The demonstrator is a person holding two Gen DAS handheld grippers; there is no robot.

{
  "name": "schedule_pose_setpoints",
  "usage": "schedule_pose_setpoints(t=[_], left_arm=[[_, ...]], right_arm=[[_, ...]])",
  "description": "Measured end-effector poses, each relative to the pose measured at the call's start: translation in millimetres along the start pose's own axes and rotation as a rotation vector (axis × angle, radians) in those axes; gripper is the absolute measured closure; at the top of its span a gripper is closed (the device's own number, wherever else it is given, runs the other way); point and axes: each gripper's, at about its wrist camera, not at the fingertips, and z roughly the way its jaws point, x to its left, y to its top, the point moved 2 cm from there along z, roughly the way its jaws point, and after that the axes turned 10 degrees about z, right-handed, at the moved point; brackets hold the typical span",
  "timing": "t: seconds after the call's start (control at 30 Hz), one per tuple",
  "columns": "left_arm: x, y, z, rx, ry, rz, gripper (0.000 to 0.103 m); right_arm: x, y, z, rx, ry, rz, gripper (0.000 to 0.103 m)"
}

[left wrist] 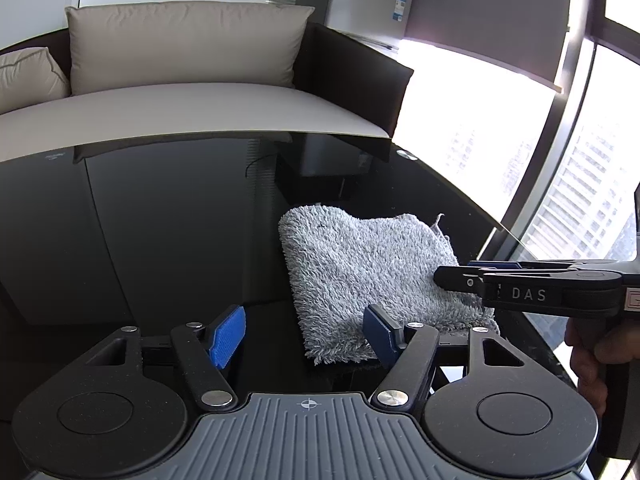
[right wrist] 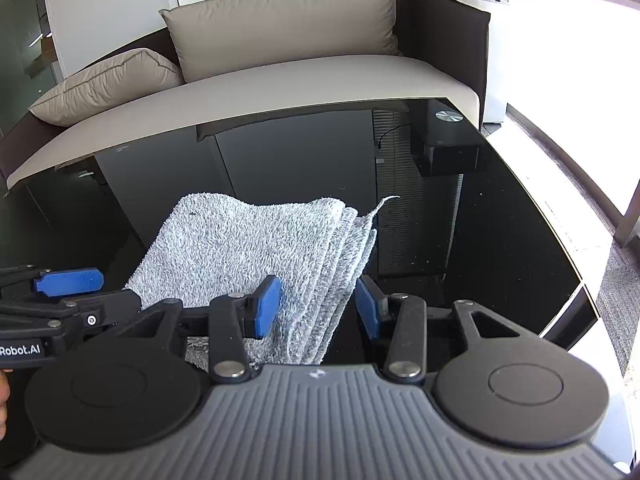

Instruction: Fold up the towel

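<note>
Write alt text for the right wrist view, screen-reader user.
A grey towel, folded into several layers, lies on a glossy black table with the open right tool straddling its near right edge. The left tool enters from the left, beside the towel's near left corner. Behind the table is a sofa with beige cushions.

The towel [right wrist: 240, 248] under my fingers is grey cloth with a rough, looped pile. The table [right wrist: 500, 220] is black glass, very glossy, like a mirror. My left gripper [left wrist: 304, 332] is matt black plastic with shiny metal rivets; its pads [left wrist: 228, 336] are blue and finely ribbed. The sofa cushion [left wrist: 184, 48] looks like smooth beige fabric.
</note>
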Motion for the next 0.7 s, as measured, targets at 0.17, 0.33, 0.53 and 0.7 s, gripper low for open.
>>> schedule_pose_setpoints(t=[0.17,0.33,0.53,0.7], left_arm=[[-0.7,-1.0,-1.4,0.002,0.004,0.003,0.041],[-0.8,-3.8,-6.9,-0.003,0.022,-0.009,0.041],[3.4,-6.3,-12.1,-0.005,0.057,-0.043,0.041],[5.2,-4.9,-14.6,-0.010,0.081,-0.060,0.041]], right_arm=[[3.9,3.3,10.2,-0.010,0.027,-0.033,0.059],[13.9,5.5,21.9,-0.015,0.081,-0.078,0.059],[22.6,4.9,25.1,-0.021,0.075,-0.116,0.059],[24.3,3.3,23.3,-0.035,0.036,-0.145,0.059]])
